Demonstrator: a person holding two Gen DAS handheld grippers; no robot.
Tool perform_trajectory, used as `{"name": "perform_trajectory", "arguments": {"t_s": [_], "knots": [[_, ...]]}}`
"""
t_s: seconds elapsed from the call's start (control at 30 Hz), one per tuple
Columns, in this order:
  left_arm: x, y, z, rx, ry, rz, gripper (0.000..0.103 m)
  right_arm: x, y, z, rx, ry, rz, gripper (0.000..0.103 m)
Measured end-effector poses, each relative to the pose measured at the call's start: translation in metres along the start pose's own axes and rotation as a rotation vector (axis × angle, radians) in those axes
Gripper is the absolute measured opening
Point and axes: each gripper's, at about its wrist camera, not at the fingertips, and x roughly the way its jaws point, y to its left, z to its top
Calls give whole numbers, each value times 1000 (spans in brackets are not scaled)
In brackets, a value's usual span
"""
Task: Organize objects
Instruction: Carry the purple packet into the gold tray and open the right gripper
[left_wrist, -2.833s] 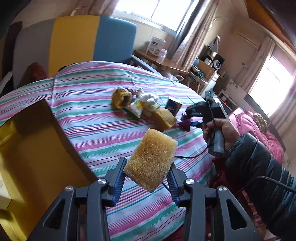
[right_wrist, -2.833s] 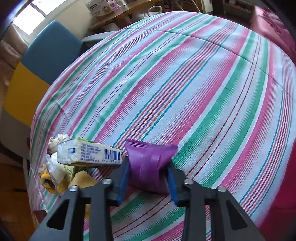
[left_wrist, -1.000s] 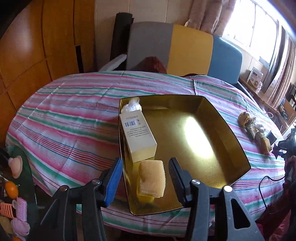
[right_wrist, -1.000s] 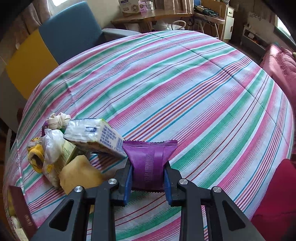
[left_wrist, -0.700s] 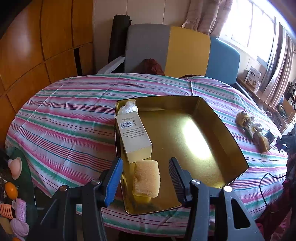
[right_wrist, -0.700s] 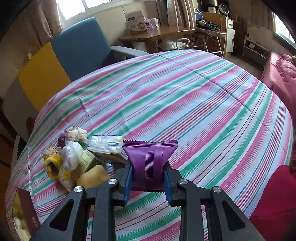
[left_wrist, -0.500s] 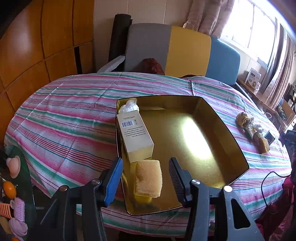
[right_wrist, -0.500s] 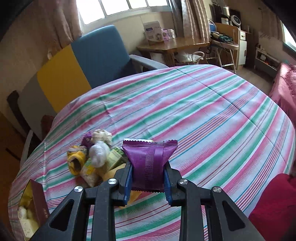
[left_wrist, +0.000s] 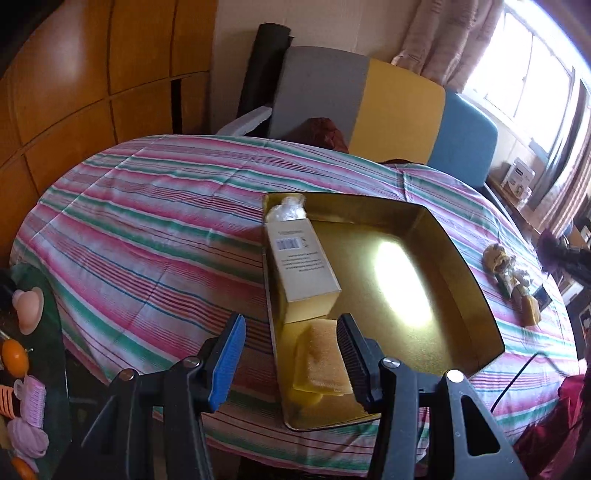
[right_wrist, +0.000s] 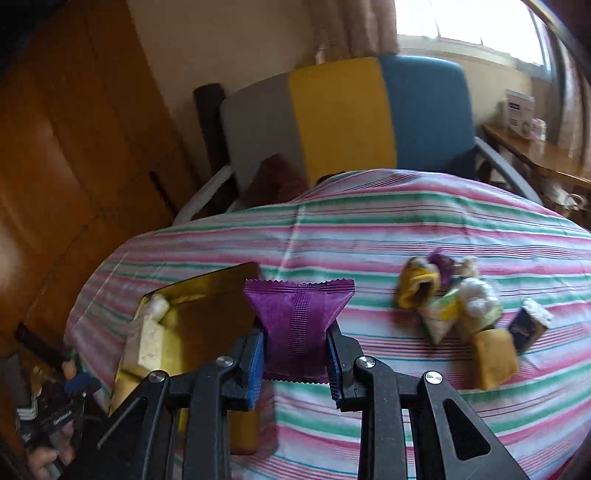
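Note:
A gold tray (left_wrist: 465, 258) lies on the striped tablecloth (left_wrist: 147, 240). Along its left wall lie a white-and-gold box (left_wrist: 301, 266), a clear plastic wad (left_wrist: 288, 210) and a yellow sponge (left_wrist: 321, 363). My left gripper (left_wrist: 290, 354) hangs open above the tray's near-left corner; the sponge rests below it, untouched. My right gripper (right_wrist: 295, 360) is shut on a purple packet (right_wrist: 297, 319), held in the air above the cloth beside the tray (right_wrist: 207, 291). A pile of small items (right_wrist: 465, 314) sits to the right of it.
A grey, yellow and blue chair (left_wrist: 369, 107) stands behind the table, wooden panels (left_wrist: 92, 74) to the left. Small toys (left_wrist: 26, 332) lie on a low surface at the left edge. The loose pile (left_wrist: 513, 280) lies right of the tray. A cable (left_wrist: 524, 373) runs over the table's right edge.
My right gripper has risen and swung left with the purple packet, from over the pile towards the tray. My left gripper shifted slightly; the sponge stays in the tray.

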Motion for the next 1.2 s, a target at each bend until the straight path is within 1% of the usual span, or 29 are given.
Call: {"name": "perform_trajectory", "arguments": {"t_s": [0.1, 0.2, 0.33, 0.43, 0.63, 0.7, 0.83, 0.9, 0.97, 1.03, 1.07, 1.2], "knots": [[0, 12, 0, -34, 0, 14, 52, 34, 51, -16, -102, 97, 91, 29], [-1, 22, -1, -60, 1, 25, 52, 69, 88, -34, -182, 193, 156, 29], [1, 31, -4, -79, 9, 32, 52, 109, 129, -59, -271, 297, 195, 29], [3, 35, -6, -85, 13, 30, 52, 131, 146, -74, -311, 356, 201, 29], [8, 39, -9, -97, 26, 20, 52, 157, 167, -91, -359, 439, 226, 29], [9, 39, -10, -95, 28, 17, 52, 162, 173, -94, -372, 454, 237, 30], [11, 39, -11, -91, 34, 14, 52, 166, 184, -100, -387, 474, 289, 34], [10, 38, -11, -90, 35, 13, 52, 164, 185, -103, -388, 471, 298, 41], [9, 37, -11, -85, 33, 14, 52, 162, 184, -103, -378, 467, 300, 43], [7, 36, -10, -81, 28, 11, 52, 156, 179, -102, -362, 452, 305, 51], [6, 35, -10, -79, 24, 8, 52, 152, 177, -101, -356, 443, 310, 53], [1, 32, -6, -77, 10, 4, 52, 136, 167, -96, -327, 396, 337, 68]]}}
